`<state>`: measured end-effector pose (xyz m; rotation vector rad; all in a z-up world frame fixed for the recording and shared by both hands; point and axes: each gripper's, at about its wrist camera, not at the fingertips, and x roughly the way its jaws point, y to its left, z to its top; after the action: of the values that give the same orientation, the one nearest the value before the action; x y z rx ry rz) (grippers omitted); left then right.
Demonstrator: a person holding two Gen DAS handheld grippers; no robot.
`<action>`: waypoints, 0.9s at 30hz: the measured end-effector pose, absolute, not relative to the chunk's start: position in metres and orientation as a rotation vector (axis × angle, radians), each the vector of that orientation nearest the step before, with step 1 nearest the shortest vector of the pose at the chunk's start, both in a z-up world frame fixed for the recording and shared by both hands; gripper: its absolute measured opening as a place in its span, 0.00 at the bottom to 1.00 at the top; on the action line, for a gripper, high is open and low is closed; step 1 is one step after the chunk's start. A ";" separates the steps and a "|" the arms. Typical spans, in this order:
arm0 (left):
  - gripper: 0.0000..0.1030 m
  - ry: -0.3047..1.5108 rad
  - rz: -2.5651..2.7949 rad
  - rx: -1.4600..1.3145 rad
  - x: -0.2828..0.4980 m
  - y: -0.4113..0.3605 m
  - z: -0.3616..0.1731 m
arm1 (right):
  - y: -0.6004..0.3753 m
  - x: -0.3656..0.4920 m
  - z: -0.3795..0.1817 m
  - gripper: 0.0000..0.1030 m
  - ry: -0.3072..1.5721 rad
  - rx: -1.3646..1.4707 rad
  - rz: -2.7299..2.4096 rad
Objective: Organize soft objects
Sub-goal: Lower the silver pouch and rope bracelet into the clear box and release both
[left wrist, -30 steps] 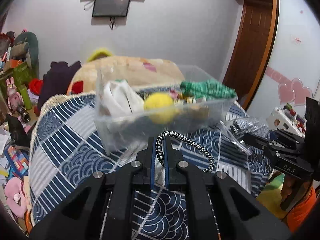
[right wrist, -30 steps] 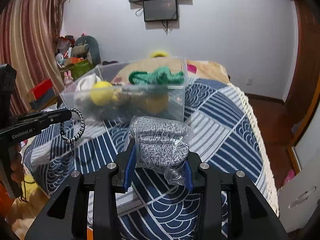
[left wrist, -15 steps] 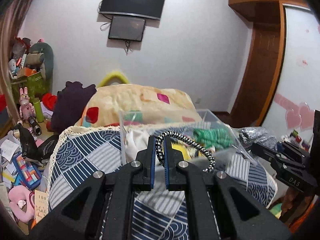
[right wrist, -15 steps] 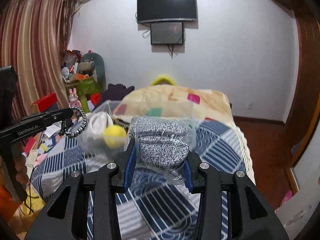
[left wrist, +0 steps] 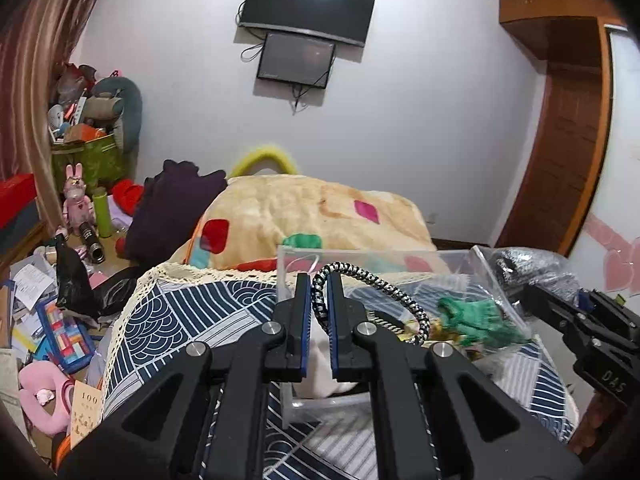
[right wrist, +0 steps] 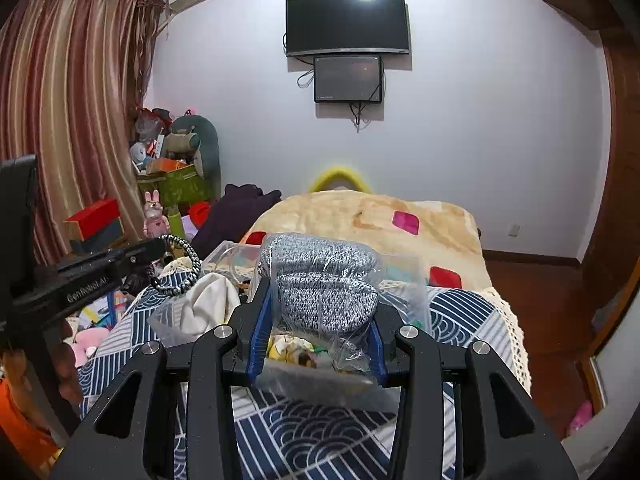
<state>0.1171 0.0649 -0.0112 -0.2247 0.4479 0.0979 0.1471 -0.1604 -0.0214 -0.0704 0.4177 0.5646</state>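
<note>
Above bed [left wrist: 192,320], both claws grip items.

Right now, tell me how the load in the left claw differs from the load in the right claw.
The braided cord loop is thin, bare and open, pinched at one end; the bagged grey knit bundle is bulky, plastic-wrapped and fills its claw. Both are speckled black and white, held above the clear bin.

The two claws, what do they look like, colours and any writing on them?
Both are matte black plastic with angular linkages, triangular cut-outs and silver pivot screws. The left claw and right claw have blue finger pads. White lettering on their sides reads "GenRobot.AI" and "DAS". No cables or sleeves show.
</note>
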 end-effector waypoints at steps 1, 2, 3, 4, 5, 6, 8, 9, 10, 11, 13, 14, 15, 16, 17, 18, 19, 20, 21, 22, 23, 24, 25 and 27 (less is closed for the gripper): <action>0.06 0.456 0.106 -0.219 0.120 0.065 -0.014 | -0.157 0.150 -0.023 0.36 0.425 -0.074 0.565; 0.06 0.465 0.110 -0.216 0.123 0.064 -0.017 | -0.155 0.151 -0.025 0.36 0.431 -0.074 0.565; 0.06 0.472 0.112 -0.213 0.125 0.063 -0.020 | -0.153 0.155 -0.026 0.36 0.442 -0.075 0.568; 0.06 0.480 0.115 -0.208 0.129 0.062 -0.023 | -0.152 0.157 -0.029 0.36 0.452 -0.076 0.570; 0.06 0.485 0.117 -0.204 0.132 0.061 -0.025 | -0.150 0.160 -0.032 0.36 0.464 -0.078 0.571; 0.06 0.490 0.118 -0.197 0.134 0.060 -0.027 | -0.148 0.163 -0.035 0.36 0.474 -0.080 0.570; 0.06 0.500 0.124 -0.170 0.141 0.055 -0.032 | -0.145 0.168 -0.041 0.36 0.497 -0.086 0.571; 0.06 0.508 0.129 -0.154 0.143 0.052 -0.035 | -0.142 0.170 -0.045 0.36 0.511 -0.091 0.572; 0.06 0.515 0.127 -0.144 0.146 0.050 -0.037 | -0.140 0.172 -0.047 0.36 0.521 -0.095 0.572; 0.06 0.526 0.121 -0.132 0.148 0.047 -0.040 | -0.138 0.174 -0.051 0.36 0.534 -0.100 0.571; 0.06 0.547 0.116 -0.106 0.151 0.042 -0.045 | -0.135 0.178 -0.058 0.36 0.558 -0.105 0.577; 0.07 0.553 0.117 -0.099 0.151 0.040 -0.047 | -0.134 0.180 -0.059 0.36 0.567 -0.106 0.580; 0.07 0.555 0.117 -0.094 0.151 0.040 -0.048 | -0.134 0.181 -0.061 0.37 0.576 -0.110 0.582; 0.07 0.559 0.113 -0.091 0.151 0.039 -0.049 | -0.133 0.181 -0.064 0.39 0.582 -0.117 0.580; 0.08 0.566 0.106 -0.088 0.151 0.038 -0.051 | -0.133 0.180 -0.064 0.40 0.584 -0.123 0.579; 0.10 0.574 0.104 -0.086 0.151 0.037 -0.052 | -0.132 0.180 -0.064 0.40 0.585 -0.131 0.574; 0.15 0.578 0.101 -0.086 0.150 0.037 -0.052 | -0.132 0.179 -0.065 0.42 0.585 -0.140 0.573; 0.20 0.586 0.094 -0.090 0.149 0.037 -0.053 | -0.130 0.179 -0.064 0.44 0.587 -0.148 0.575; 0.23 0.592 0.087 -0.095 0.149 0.038 -0.053 | -0.130 0.178 -0.064 0.46 0.589 -0.158 0.576; 0.28 0.595 0.083 -0.098 0.149 0.039 -0.054 | -0.130 0.177 -0.063 0.51 0.588 -0.168 0.573; 0.31 0.596 0.079 -0.099 0.148 0.038 -0.054 | -0.130 0.176 -0.063 0.60 0.582 -0.175 0.567; 0.32 0.594 0.075 -0.098 0.146 0.038 -0.053 | -0.131 0.174 -0.062 0.63 0.574 -0.179 0.562; 0.33 0.592 0.072 -0.096 0.145 0.038 -0.052 | -0.132 0.173 -0.061 0.68 0.567 -0.179 0.557; 0.37 0.588 0.065 -0.094 0.142 0.037 -0.050 | -0.134 0.171 -0.057 0.70 0.553 -0.170 0.551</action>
<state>0.1423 0.0367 -0.0502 -0.0942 0.5882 0.0654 0.1707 -0.1343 -0.0574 -0.1695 0.5526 0.5512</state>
